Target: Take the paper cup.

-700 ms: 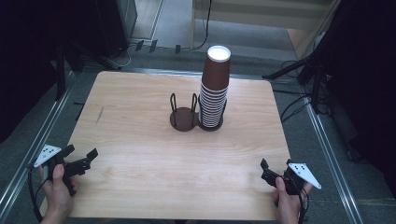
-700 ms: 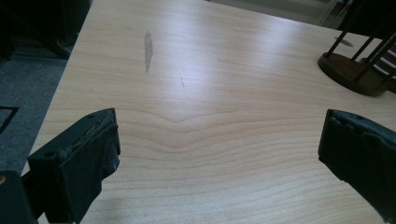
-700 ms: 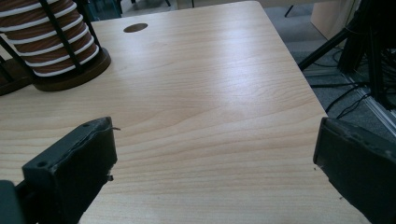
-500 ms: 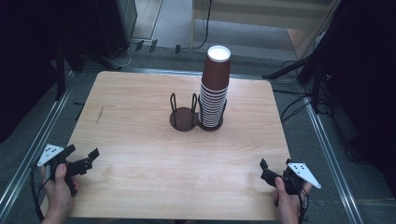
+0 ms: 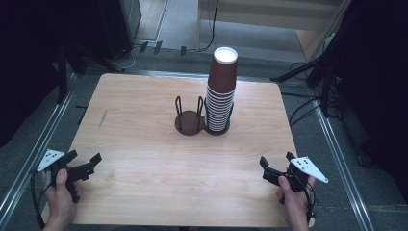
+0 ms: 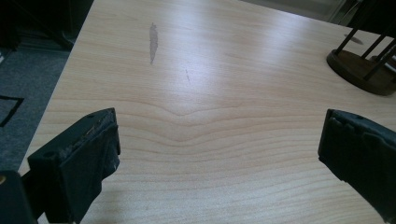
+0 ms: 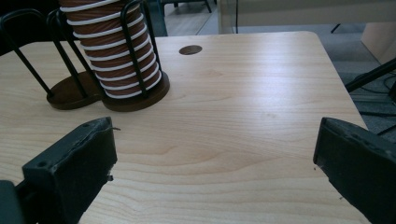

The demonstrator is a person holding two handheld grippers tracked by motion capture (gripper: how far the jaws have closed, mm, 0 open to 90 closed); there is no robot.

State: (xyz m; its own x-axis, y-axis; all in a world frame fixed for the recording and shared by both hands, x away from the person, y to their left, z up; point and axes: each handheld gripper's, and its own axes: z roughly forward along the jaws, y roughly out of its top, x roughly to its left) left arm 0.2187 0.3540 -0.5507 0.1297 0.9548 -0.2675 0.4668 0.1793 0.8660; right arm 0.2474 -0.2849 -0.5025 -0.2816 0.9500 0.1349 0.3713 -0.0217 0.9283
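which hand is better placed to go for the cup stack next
Likely the right. The cup stack stands right of the table's middle, nearer the right tongs, which are open and face it. The left tongs face the empty holder.

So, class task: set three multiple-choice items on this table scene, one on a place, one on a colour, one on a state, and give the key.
1. Where does the stack of cups stand?
A. right-hand ring of the holder
B. left-hand ring
C. bare table

2. What colour are the cups outside?
A. blue
B. brown
C. green

3. How are the left gripper and right gripper?
A. both shut
B. one shut
C. both open

Key: 1 A, wire loops enclose the stack; 2 B, brown walls, white rims; 3 C, the fingers stand wide apart, holding nothing.
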